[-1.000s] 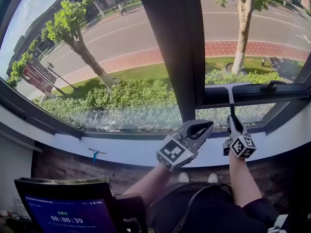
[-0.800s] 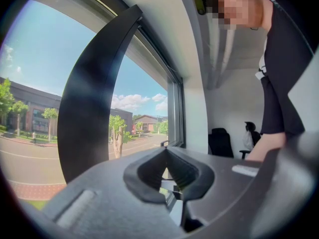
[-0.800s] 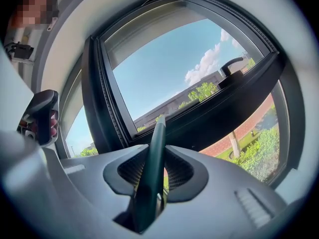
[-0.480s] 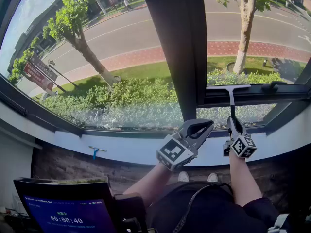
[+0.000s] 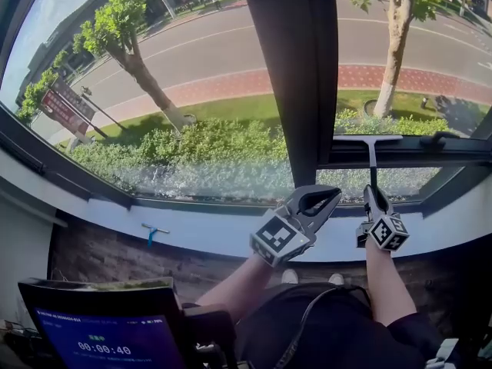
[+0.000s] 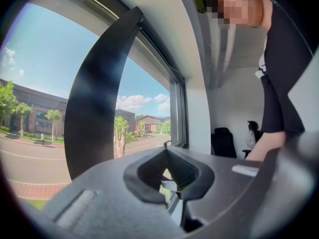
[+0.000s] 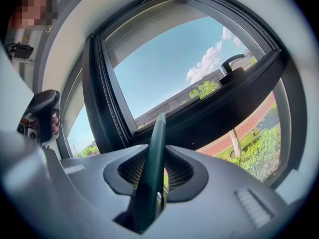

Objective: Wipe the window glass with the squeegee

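Note:
The squeegee (image 5: 372, 164) stands upright in front of the right-hand window. Its blade (image 5: 367, 138) lies across the top edge of the dark crossbar (image 5: 407, 152), at the foot of the upper pane (image 5: 415, 60). My right gripper (image 5: 374, 197) is shut on the dark handle (image 7: 155, 138), which runs up between the jaws of that gripper (image 7: 157, 173) in the right gripper view. My left gripper (image 5: 323, 198) hovers just left of it over the sill, shut with nothing in it. In the left gripper view this gripper (image 6: 169, 176) faces along the window.
A wide dark mullion (image 5: 296, 75) divides the large left pane (image 5: 154, 91) from the right window. A window handle (image 5: 450, 137) sits on the crossbar. A small blue tool (image 5: 154, 231) lies on the white sill (image 5: 207, 237). A screen (image 5: 100, 344) stands at the lower left.
The head view has drifted slightly. Both grippers and the squeegee stay in nearly the same place against the crossbar.

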